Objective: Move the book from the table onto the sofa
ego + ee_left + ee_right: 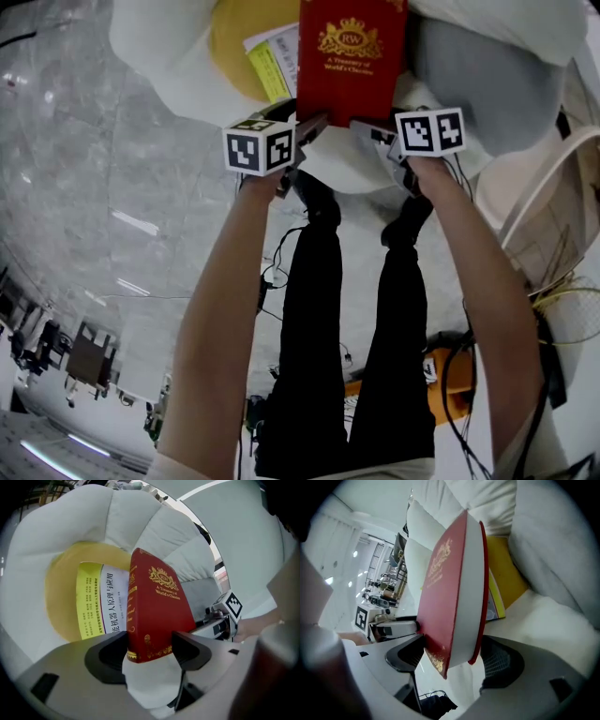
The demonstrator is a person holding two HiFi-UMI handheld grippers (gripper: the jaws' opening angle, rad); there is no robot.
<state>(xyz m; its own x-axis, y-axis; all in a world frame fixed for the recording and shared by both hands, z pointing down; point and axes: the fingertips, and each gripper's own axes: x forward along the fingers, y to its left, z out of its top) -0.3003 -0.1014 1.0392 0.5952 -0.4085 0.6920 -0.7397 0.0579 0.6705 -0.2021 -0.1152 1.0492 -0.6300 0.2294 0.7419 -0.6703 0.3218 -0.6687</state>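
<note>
White sofa [159, 66], red book [352, 56] at edge, L gripper [150, 651] clamping it

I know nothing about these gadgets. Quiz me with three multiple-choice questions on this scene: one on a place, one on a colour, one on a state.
1. Where does the white-and-yellow book lie? A on the floor; B on the yellow cushion; C on a shelf.
2. What colour is the book between the left gripper's jaws? A blue; B green; C red.
3. That book is: A closed; B lying open; C torn in half.
Answers: 1 B, the left gripper view shows it resting on the cushion. 2 C, its cover is red with gold print. 3 A, the right gripper view shows both covers shut over the pages.
</note>
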